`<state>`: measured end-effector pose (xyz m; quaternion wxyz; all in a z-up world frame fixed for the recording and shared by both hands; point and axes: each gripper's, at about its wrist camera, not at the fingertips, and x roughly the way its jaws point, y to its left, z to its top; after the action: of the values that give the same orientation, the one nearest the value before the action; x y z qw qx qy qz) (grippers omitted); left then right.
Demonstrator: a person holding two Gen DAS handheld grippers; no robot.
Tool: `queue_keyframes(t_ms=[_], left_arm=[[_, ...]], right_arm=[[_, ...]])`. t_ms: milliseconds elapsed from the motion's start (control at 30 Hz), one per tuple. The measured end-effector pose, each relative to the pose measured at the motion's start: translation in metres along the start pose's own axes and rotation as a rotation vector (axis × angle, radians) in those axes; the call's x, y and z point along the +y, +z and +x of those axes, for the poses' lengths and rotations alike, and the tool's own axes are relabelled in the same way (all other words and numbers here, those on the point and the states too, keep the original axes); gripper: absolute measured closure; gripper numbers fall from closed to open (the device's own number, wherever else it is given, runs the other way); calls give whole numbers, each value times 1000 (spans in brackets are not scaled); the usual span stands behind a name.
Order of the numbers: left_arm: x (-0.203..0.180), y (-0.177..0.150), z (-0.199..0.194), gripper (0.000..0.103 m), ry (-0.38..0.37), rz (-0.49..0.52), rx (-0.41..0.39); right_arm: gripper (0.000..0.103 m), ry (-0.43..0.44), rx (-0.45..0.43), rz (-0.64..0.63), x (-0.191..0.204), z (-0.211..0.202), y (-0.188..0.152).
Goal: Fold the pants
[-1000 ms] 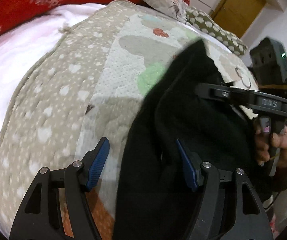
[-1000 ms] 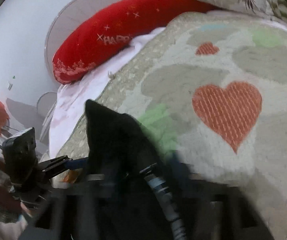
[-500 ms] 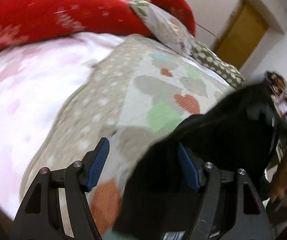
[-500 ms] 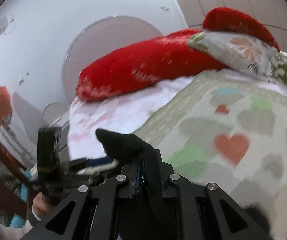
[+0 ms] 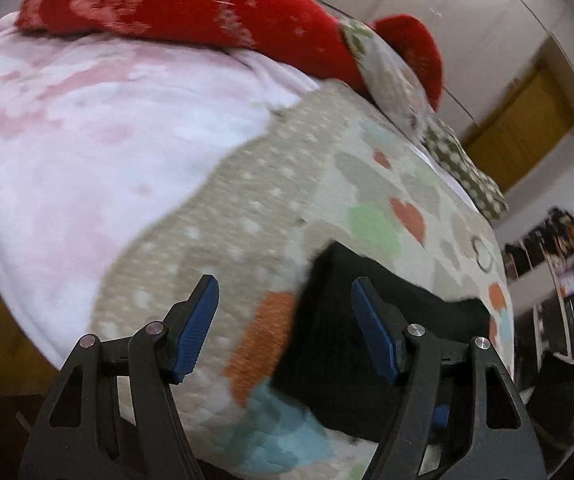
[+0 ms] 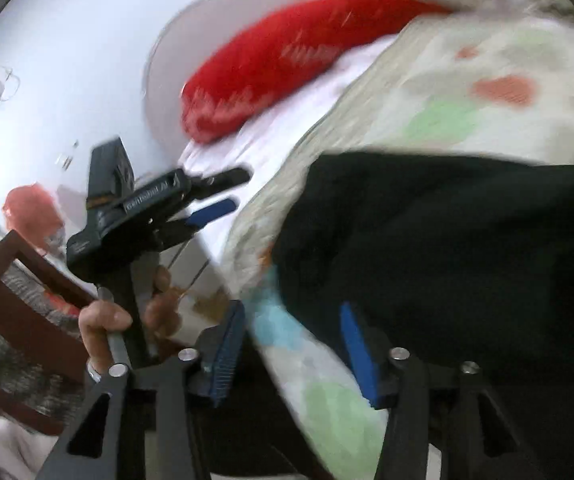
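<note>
The black pants lie folded in a flat block on the heart-patterned quilt near the bed's front edge. They also show in the right wrist view, filling the right half. My left gripper is open and empty, just in front of the pants' left edge. It also shows from the side in the right wrist view, held in a hand off the bed's edge. My right gripper is open and empty at the pants' near left corner.
A long red pillow lies at the head of the bed on a pink blanket. Patterned pillows sit at the far right. A brown wooden frame stands beside the bed, and a yellow door beyond it.
The right gripper was shut on the pants half a second ago; now both grippers are open and pulled back, and the pants lie flat on the quilt.
</note>
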<state>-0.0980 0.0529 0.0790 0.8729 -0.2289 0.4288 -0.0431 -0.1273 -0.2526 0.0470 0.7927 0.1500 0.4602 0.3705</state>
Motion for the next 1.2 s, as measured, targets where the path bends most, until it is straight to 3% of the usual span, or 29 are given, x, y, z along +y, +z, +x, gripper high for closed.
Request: queue_keyframes(t_ms=[167, 267, 400, 533, 700, 833, 900, 933, 1033, 1200], left_arm=[[-37, -15, 14, 34, -26, 82, 39], [-63, -26, 16, 34, -47, 160, 31], [-87, -40, 20, 34, -33, 247, 13], [-104, -52, 28, 34, -92, 271, 54], [-135, -77, 39, 34, -120, 377, 93], [-147, -88, 50, 34, -137, 398, 130], [-148, -92, 55, 34, -145, 392, 147], [-148, -93, 55, 34, -145, 388, 152], [-150, -93, 53, 34, -143, 394, 153], [-154, -87, 28, 34, -173, 412, 87]], right_arm=[[54, -305, -90, 64, -58, -81, -44], [54, -370, -120, 99, -78, -116, -71], [54, -323, -133, 165, -91, -133, -99], [54, -260, -163, 259, -108, -136, -108], [54, -122, -217, 354, -121, -127, -98], [54, -11, -264, 414, -125, -104, -83], [54, -1, -274, 454, -131, -88, -77], [56, 0, -275, 451, -131, -82, -74], [90, 1, -281, 379, -124, -78, -66], [96, -12, -282, 248, -87, -101, -70]])
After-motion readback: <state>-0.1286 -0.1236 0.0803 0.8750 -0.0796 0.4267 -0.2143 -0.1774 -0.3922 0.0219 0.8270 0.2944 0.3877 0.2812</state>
